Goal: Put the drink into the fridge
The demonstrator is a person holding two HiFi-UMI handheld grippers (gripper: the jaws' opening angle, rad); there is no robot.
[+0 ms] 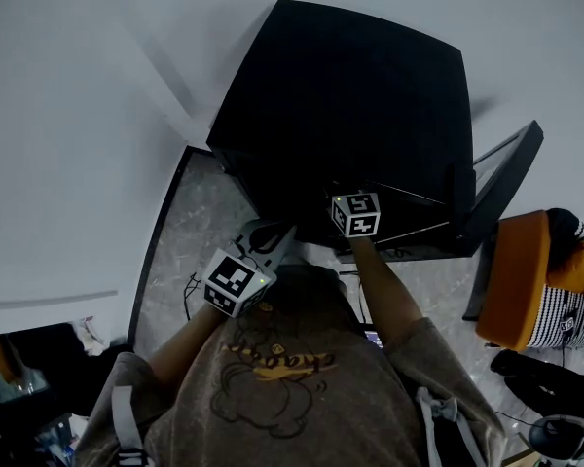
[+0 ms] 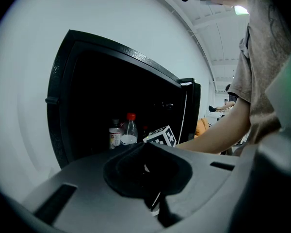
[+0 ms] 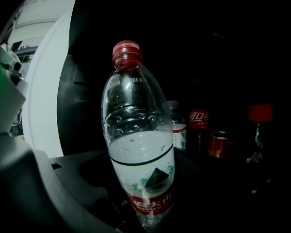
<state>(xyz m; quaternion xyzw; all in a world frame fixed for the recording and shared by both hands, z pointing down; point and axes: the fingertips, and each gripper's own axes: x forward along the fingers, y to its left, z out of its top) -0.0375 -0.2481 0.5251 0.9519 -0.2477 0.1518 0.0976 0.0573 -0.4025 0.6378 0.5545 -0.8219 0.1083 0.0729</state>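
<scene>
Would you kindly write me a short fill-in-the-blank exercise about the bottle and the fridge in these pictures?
1. The bottle held in the right gripper has a ___ cap.
2. The door of the fridge stands ___.
3. The outside of the fridge is ___ in colour.
4. The cola bottle stands ___ the fridge.

Missing words: red; open; black; inside.

Water bottle (image 3: 138,144) is in the right gripper (image 1: 353,209), inside the fridge (image 1: 350,95), with a small bottle (image 3: 177,125) and a cola bottle (image 3: 199,123) behind it to the right. Left gripper (image 1: 275,241) is out front, left of that one; fridge door (image 1: 501,188) is off right.
</scene>
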